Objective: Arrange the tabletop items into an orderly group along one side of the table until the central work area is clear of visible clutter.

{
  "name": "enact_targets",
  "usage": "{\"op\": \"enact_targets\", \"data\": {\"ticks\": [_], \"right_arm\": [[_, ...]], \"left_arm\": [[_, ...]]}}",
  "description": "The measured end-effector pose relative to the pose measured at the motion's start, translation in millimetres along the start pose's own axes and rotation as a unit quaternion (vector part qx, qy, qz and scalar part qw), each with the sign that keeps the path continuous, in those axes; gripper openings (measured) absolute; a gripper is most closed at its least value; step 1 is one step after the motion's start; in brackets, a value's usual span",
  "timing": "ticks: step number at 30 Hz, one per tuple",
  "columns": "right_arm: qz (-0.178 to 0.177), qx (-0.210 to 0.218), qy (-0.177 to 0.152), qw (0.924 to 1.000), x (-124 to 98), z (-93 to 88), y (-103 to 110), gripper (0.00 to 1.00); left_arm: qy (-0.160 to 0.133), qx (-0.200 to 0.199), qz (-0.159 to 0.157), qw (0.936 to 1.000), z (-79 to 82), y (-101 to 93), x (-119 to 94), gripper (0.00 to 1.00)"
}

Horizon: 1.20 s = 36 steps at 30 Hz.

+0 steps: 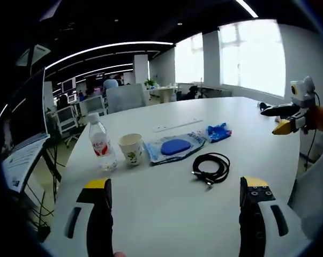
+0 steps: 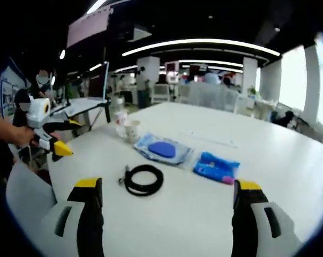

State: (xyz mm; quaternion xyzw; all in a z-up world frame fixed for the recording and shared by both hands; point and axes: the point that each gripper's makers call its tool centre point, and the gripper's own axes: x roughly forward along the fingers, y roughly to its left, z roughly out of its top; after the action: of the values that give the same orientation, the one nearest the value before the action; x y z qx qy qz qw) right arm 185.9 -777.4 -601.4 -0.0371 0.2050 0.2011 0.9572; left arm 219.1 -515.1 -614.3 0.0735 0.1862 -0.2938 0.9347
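White table (image 1: 166, 209), water bottle (image 1: 102, 142), paper cup (image 1: 131, 149), black cable (image 1: 211, 167), blue packets (image 1: 175, 146)

The left gripper (image 1: 180, 193) and the right gripper (image 2: 166, 193) both hover level with jaws spread wide, gripping nothing.

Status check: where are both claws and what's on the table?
Left claw open, empty. Right claw open, empty. Bottle, cup, blue pad pack, blue packet, cable spread mid-table. Nothing blocking.
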Motion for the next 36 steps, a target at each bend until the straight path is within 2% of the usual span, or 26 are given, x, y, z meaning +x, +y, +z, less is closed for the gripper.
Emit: {"op": "enact_targets", "data": {"ticks": [2, 6, 10, 12, 16, 19, 28, 33, 36], "right_arm": [[0.002, 0.009, -0.004, 0.9999, -3, -1.9, 2, 1.0], [-0.008, 0.001, -0.01, 0.9999, -11, -6.2, 5, 1.0], [-0.021, 0.012, -0.01, 0.9996, -17, -16.8, 2, 1.0], [-0.025, 0.004, -0.006, 0.9997, -19, -21.4, 4, 1.0], [-0.03, -0.002, -0.007, 0.9995, -21, -22.4, 6, 1.0], [-0.033, 0.01, -0.01, 0.9993, -21, -21.8, 6, 1.0], [-0.038, -0.008, -0.002, 0.9992, -20, -31.2, 14, 1.0], [-0.043, -0.008, -0.001, 0.9991, -25, -35.0, 16, 1.0], [-0.044, -0.008, -0.001, 0.999, -27, -37.6, 17, 1.0]], "left_arm": [[0.003, -0.001, 0.002, 1.0, 1.2, -3.7, -2, 0.99], [-0.004, 0.002, 0.012, 0.9999, 4.2, -3.0, -6, 0.99], [0.004, -0.019, 0.032, 0.9993, -3.3, 4.9, -11, 0.99], [0.001, -0.027, 0.04, 0.9988, -5.1, 7.4, -14, 0.99], [0.004, -0.037, 0.053, 0.9979, -12.3, 9.4, -19, 0.99], [0.005, -0.051, 0.056, 0.9971, -17.3, 7.2, -23, 0.99], [0.007, -0.024, 0.054, 0.9982, -24.8, -2.4, -31, 0.99], [0.009, -0.036, 0.049, 0.9981, -32.0, -6.1, -33, 0.99], [0.008, -0.026, 0.048, 0.9985, -33.1, -8.2, -34, 0.99]]}}
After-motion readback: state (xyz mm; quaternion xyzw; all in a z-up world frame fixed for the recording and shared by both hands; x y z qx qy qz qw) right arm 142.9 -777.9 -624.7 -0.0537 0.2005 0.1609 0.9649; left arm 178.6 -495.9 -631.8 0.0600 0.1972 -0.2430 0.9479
